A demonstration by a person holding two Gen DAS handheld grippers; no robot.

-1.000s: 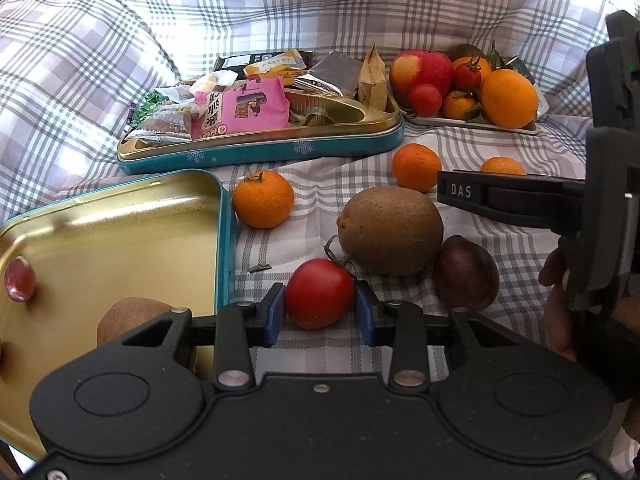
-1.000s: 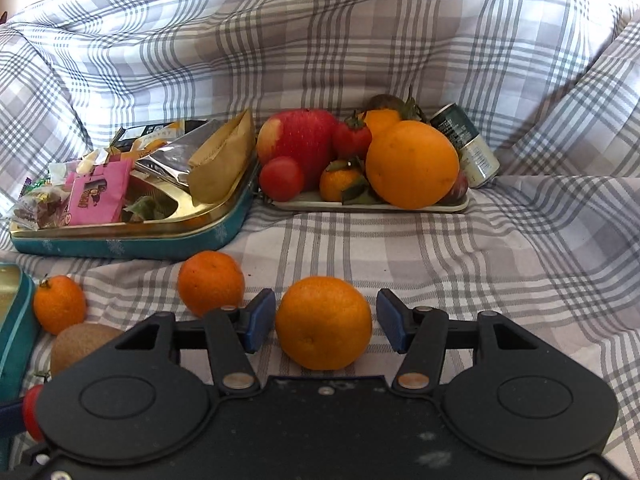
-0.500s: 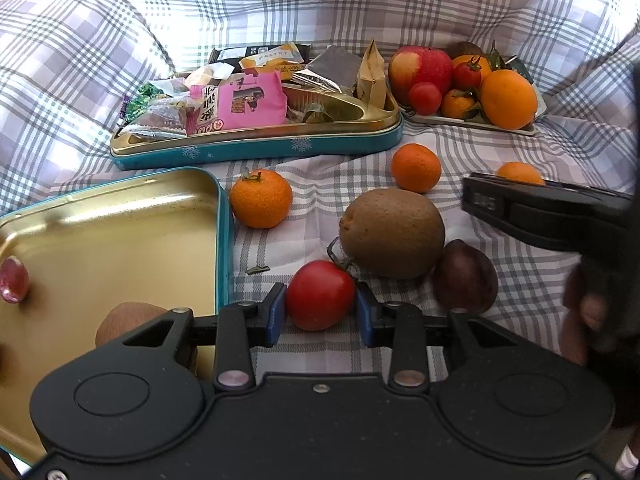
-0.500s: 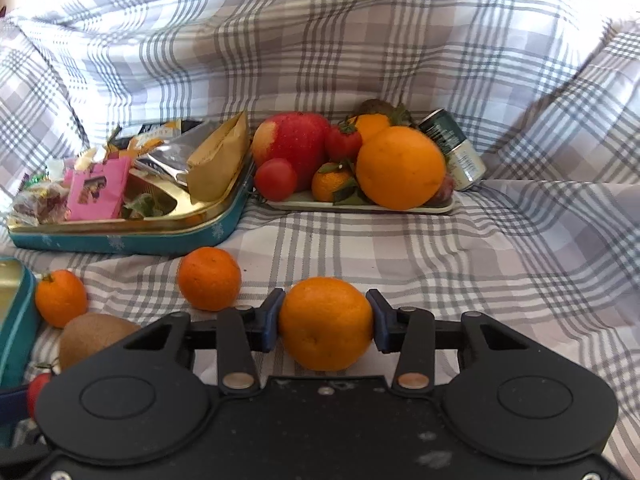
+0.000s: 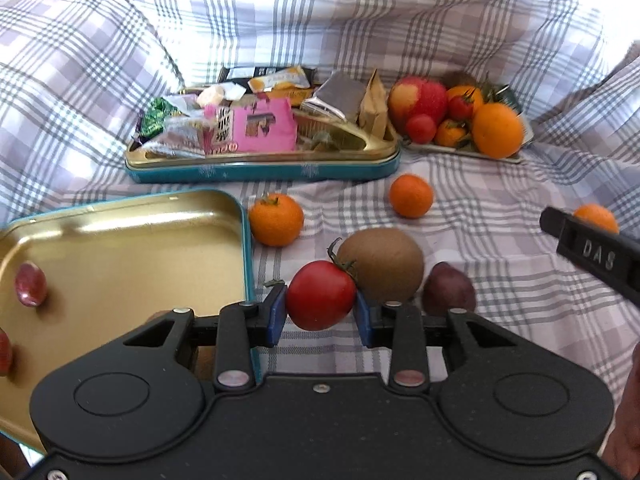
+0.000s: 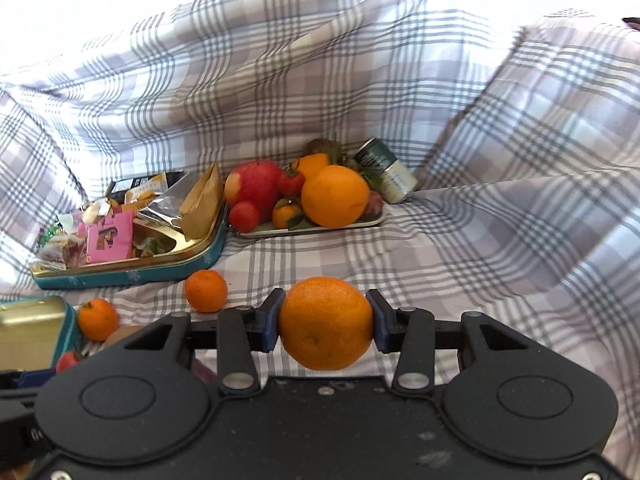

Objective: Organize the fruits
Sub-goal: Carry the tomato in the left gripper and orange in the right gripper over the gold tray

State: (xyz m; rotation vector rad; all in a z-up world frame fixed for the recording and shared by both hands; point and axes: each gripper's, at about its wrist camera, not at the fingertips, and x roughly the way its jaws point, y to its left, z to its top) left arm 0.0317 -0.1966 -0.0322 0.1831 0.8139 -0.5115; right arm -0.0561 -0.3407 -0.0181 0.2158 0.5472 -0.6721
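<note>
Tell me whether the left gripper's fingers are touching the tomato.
Touching. The left wrist view shows both blue fingers pressed against opposite sides of the tomato, with no gap on either side.

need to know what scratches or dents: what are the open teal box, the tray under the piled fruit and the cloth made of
Open teal box: likely thin tin, teal paint outside, glossy gold inside that mirrors light.
Tray under the fruit pile: pale, smooth, thin-rimmed; plastic or enamelled metal, cannot tell.
Cloth: woven plaid fabric, matte, soft folds and creases.
</note>
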